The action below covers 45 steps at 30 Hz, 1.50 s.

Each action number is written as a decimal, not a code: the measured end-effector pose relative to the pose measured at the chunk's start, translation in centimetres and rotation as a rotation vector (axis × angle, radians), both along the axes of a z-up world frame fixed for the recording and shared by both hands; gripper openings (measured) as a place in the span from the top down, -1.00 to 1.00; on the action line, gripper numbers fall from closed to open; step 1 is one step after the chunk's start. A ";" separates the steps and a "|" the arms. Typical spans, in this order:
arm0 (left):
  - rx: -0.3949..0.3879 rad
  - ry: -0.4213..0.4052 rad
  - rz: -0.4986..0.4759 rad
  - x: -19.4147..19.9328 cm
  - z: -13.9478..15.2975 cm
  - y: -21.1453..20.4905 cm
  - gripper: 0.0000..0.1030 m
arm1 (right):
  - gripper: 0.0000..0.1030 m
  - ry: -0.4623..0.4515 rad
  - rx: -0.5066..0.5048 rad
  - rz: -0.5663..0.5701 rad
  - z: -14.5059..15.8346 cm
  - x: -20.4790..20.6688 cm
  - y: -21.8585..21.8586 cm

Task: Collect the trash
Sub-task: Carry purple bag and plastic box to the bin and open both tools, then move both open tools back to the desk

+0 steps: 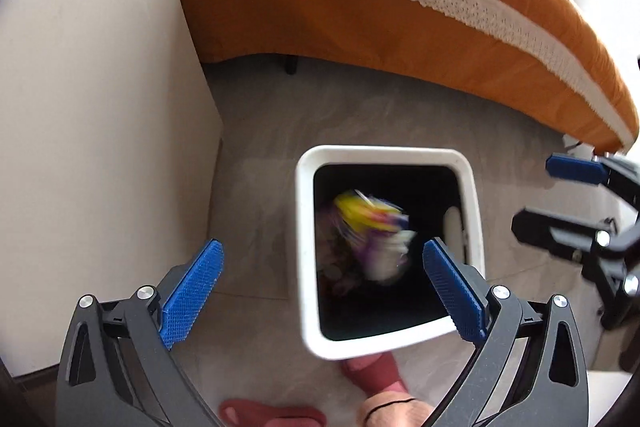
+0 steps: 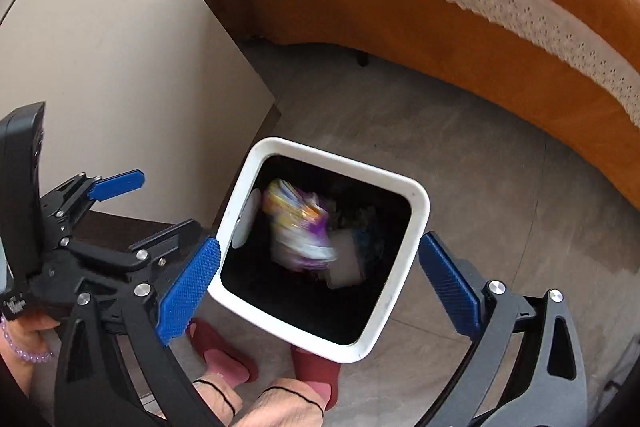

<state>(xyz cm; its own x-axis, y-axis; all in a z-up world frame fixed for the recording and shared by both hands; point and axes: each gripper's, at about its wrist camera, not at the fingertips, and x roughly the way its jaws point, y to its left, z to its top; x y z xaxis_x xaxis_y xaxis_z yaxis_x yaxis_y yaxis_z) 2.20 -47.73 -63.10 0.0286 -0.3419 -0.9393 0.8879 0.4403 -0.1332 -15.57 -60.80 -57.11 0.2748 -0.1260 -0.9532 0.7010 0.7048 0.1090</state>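
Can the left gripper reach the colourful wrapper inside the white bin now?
Probably yes: the left gripper is open above the white bin's uncovered mouth, and the blurred wrapper has nothing over it.

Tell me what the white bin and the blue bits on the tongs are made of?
The bin looks like smooth, slightly glossy plastic: rounded molded rim, even white color. The blue pads on the left tongs look like matte plastic or rubber, with a fine bumpy grid for grip; which one, I cannot tell.
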 end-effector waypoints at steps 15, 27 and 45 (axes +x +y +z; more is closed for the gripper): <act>-0.079 -0.006 0.008 -0.5 9.4 0.5 -0.91 | -0.92 -0.040 -0.078 0.048 8.6 2.7 2.1; -0.203 -0.073 0.136 0.9 23.5 3.4 -0.91 | -0.92 -0.168 -0.226 0.112 22.6 3.9 4.8; -0.359 -0.338 0.440 2.5 45.3 15.0 -0.91 | -0.92 -0.487 -0.430 0.376 41.0 10.0 13.5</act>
